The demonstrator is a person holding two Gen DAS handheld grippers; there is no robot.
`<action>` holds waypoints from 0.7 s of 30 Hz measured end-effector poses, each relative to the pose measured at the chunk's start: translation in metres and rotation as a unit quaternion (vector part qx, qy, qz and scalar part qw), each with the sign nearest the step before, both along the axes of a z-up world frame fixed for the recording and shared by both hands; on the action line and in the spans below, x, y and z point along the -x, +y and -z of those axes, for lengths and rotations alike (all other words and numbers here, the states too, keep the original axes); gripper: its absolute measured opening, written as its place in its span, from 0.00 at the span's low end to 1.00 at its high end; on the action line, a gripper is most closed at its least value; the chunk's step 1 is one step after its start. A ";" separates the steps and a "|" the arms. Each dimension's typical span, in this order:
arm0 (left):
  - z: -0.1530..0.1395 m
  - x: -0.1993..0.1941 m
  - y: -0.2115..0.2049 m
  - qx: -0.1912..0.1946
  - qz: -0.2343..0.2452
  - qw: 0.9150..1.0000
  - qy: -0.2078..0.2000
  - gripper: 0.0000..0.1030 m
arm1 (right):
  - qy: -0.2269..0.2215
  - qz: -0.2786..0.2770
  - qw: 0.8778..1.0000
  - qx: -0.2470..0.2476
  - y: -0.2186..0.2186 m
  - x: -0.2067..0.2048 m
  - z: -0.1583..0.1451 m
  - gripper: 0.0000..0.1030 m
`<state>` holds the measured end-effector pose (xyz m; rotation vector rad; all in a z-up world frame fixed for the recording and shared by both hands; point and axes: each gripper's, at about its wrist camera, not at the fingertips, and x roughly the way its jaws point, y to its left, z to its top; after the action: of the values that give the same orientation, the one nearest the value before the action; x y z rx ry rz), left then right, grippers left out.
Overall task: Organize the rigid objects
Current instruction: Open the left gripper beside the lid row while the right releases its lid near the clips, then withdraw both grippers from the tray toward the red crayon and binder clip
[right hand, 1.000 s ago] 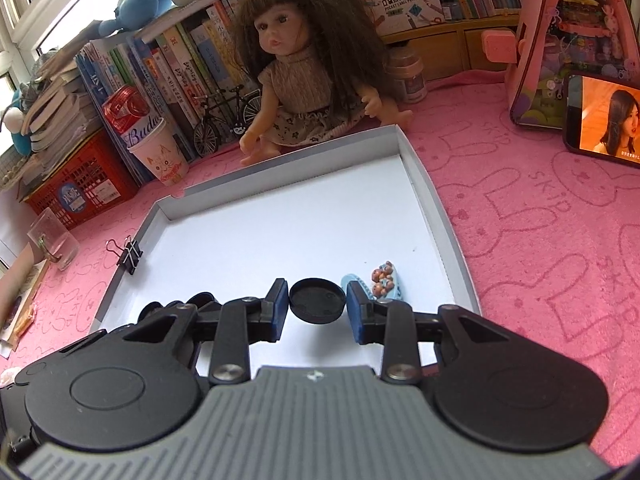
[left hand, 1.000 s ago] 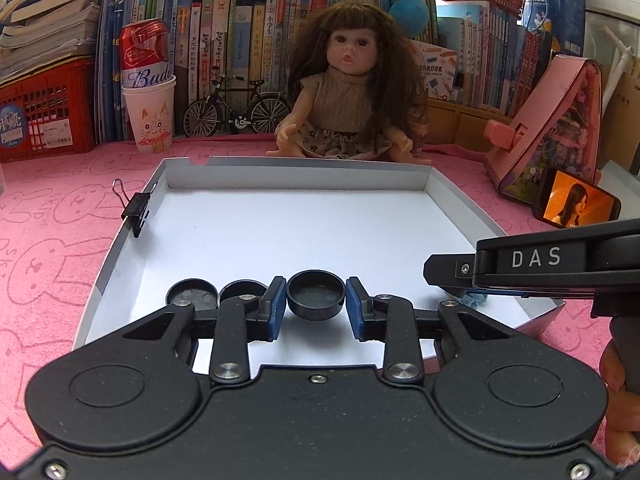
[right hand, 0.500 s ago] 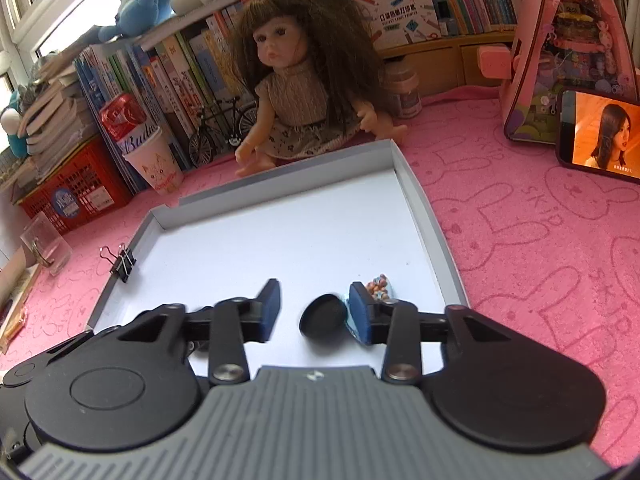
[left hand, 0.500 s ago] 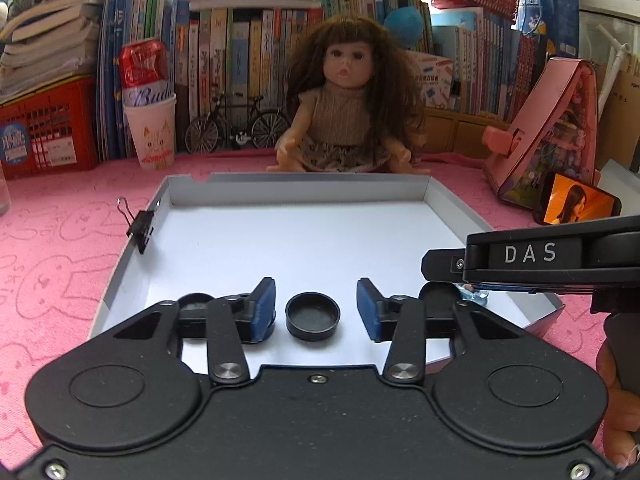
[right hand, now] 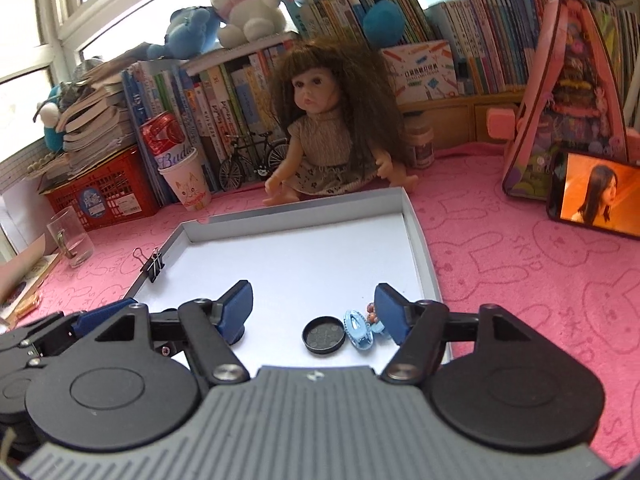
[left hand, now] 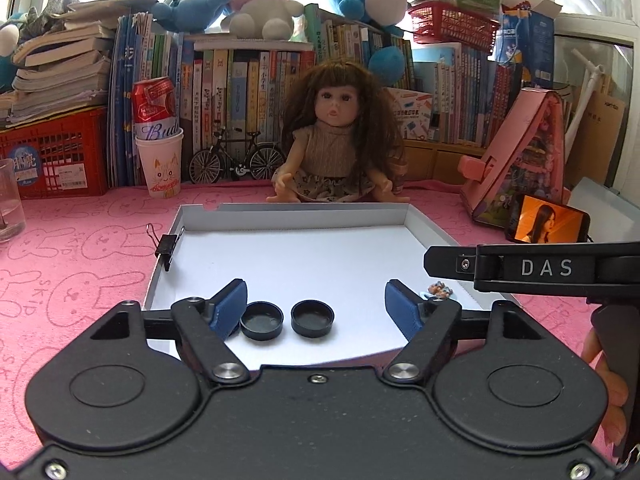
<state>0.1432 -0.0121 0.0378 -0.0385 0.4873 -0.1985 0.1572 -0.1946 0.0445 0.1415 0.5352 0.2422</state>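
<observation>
A white tray (left hand: 292,218) lies on the pink cloth. In the left wrist view two black round caps (left hand: 262,322) (left hand: 312,317) rest side by side on its near floor. My left gripper (left hand: 316,292) hovers over them with its jaws opening, and the pads touch neither cap. In the right wrist view another black cap (right hand: 324,335) lies flat beside a blue hair clip (right hand: 359,328) and a small beaded piece (right hand: 371,312). My right gripper (right hand: 312,292) stands over them, jaws opening, holding nothing. A further cap (right hand: 239,336) peeks from under its left finger.
A black binder clip (left hand: 166,244) grips the tray's left wall. Behind the tray sits a doll (left hand: 336,140), with a paper cup holding a red can (left hand: 160,160), a model bicycle (left hand: 236,158), a phone (left hand: 546,224), a pink toy house (left hand: 524,160) and a glass (right hand: 70,236).
Both grippers opened and let go of the black caps they held. The caps now lie on the tray floor, and both grippers have drawn back and risen a little.
</observation>
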 end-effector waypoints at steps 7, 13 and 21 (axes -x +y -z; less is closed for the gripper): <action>-0.001 0.026 0.007 -0.001 0.010 1.000 -0.003 0.76 | -0.034 -0.021 0.999 0.036 -0.003 0.025 -0.001 0.85; 0.003 0.048 0.012 -0.010 0.015 1.000 -0.005 0.77 | -0.048 -0.030 0.996 0.062 -0.013 0.044 0.005 0.86; 0.011 0.070 0.019 -0.017 0.020 1.000 -0.001 0.77 | -0.061 -0.044 0.994 0.085 -0.026 0.068 0.018 0.89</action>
<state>0.0728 0.0070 0.0265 0.0037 0.4904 -0.2295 0.0892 -0.2201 0.0265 -0.0623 0.4389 0.2877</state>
